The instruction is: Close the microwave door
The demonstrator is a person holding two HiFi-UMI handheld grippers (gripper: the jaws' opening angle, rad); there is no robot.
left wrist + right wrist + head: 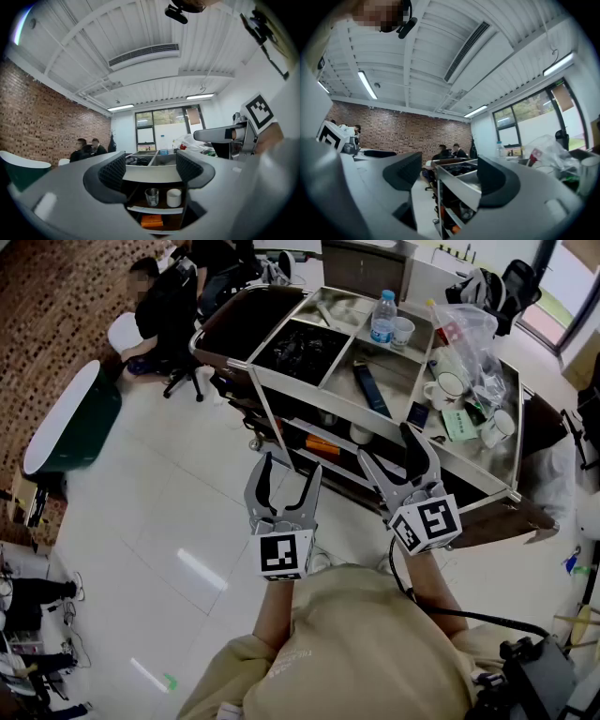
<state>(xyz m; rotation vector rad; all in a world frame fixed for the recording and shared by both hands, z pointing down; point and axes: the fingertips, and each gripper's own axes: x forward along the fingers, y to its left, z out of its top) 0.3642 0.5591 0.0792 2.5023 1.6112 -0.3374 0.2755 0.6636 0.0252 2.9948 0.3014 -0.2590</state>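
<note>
No microwave or microwave door shows in any view. Both grippers are held up side by side in front of a steel cart (246,367). In the head view my left gripper (289,476) is open with nothing between its fingers, over the floor just short of the cart. My right gripper (389,457) is open and empty too, its tips over the cart's front edge. The left gripper view looks between the open left gripper (150,171) at the cart's lower shelf. The right gripper view has the open right gripper (445,176) framing the cart's corner.
The cart top holds a water bottle (382,317), a paper cup (402,331), mugs (448,387) and a plastic bag (469,334). A glass (151,196) and a white cup (173,197) stand on its lower shelf. People sit at the back left (164,296), near a green seat (70,418).
</note>
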